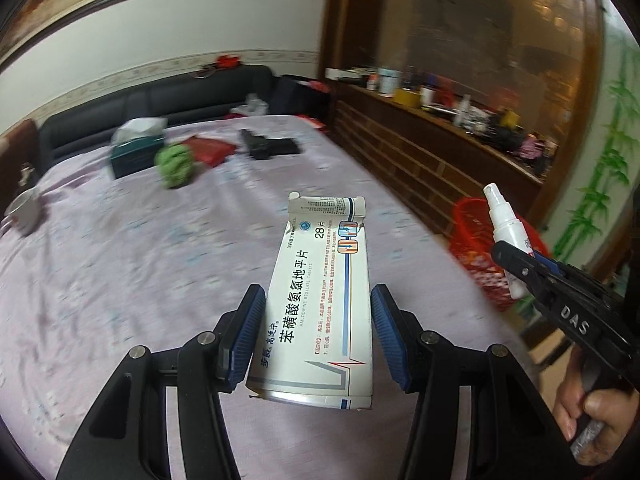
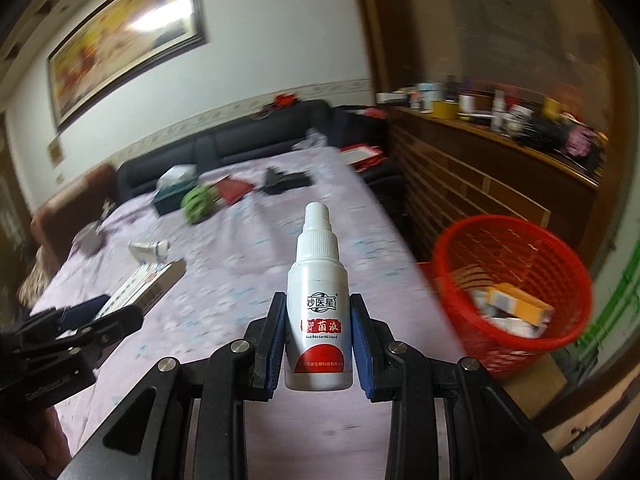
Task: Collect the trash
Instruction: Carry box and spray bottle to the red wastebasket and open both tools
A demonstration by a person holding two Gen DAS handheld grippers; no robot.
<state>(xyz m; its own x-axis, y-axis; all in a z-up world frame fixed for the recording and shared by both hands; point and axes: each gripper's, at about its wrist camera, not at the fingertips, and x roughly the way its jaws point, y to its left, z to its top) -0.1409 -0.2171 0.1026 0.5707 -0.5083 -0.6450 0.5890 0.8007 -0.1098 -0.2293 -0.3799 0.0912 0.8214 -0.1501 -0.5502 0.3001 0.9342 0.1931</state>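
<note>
Left gripper partly open, blue fingers pressed on both long sides of a white pill box, box held clear above the lilac-covered surface, its torn end flap pointing away. Right gripper closed narrower on a small white spray bottle with a red label, nozzle pointing forward and up, bottle lifted off the surface. Same bottle and gripper seen at the right edge of the left view, with a hand on the handle. Red mesh bin on the floor just beside the surface's right edge, to the right of the bottle, with an orange box and other packs inside. Further back on the surface: a green ball, a teal tissue box, a red packet, a black pouch and a white cup at the left edge. Dark sofa behind, cluttered wooden shelf at right. Background blurred.
</note>
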